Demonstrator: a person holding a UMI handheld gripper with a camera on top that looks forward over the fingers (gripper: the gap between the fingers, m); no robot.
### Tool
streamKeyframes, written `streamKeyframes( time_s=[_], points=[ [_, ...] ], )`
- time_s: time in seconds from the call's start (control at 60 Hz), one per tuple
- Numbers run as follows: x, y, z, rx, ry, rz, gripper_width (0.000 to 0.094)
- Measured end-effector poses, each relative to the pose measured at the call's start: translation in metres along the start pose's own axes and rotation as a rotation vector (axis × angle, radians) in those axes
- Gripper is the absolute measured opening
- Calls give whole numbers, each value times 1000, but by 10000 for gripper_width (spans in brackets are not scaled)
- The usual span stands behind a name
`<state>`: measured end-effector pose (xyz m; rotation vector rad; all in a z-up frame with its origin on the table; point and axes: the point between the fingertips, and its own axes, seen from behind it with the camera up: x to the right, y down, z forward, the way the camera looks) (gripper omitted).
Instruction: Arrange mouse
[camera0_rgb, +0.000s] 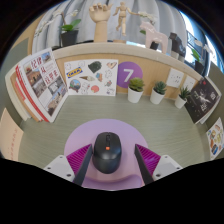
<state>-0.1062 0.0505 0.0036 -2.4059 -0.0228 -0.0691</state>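
Mouse (107, 152), rounded black matte shell, sat on round purple mat (82, 135) upon pale desk (60, 130), between spread magenta-padded claw (108, 162) fingers, gaps either side.

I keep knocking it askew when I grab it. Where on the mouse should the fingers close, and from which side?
Grip the mouse across its two long flanks at mid-body, coming from its rear. It lies lengthwise between the open gripper fingers on the purple round mat, gaps either side.
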Motion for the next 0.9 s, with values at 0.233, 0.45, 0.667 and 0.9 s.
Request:
streamKeyframes(
  time_s=[0.233,0.45,0.667,0.9],
  points=[
    [1,-38,-124,120,30,44,858],
    [-11,-46,-243,223,45,34,858],
    [-27,-18,-319,264,48,72,856],
    [-46,13,-350,263,33,55,855]
  ],
)
